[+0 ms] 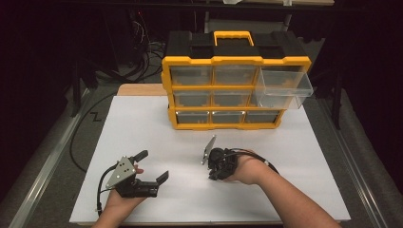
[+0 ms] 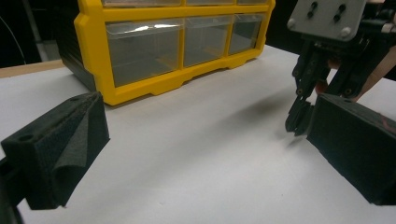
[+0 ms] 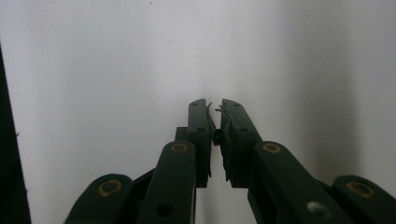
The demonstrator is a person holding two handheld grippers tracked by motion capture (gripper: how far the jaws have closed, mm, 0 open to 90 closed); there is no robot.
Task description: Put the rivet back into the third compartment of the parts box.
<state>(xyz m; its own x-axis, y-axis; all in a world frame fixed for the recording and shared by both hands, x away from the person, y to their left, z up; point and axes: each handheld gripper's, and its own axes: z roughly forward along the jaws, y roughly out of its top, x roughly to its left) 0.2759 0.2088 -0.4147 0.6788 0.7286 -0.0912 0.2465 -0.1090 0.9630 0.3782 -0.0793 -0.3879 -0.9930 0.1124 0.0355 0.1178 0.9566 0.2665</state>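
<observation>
Surface: flat white rectangular board (image 1: 142, 123) across frame centre, over a light wooden tabletop (image 1: 140, 89) showing at upper left | On it: yellow-and-black plastic drawer organiser (image 1: 228, 85), upper centre, clear drawers, upper-right drawer (image 1: 285, 85) pulled out

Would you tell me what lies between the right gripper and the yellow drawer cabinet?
Nothing: in the high view, only bare white board separates the right gripper from the yellow drawer cabinet.

Right tongs (image 3: 215, 109) nearly closed over bare white table (image 3: 93, 70).
</observation>
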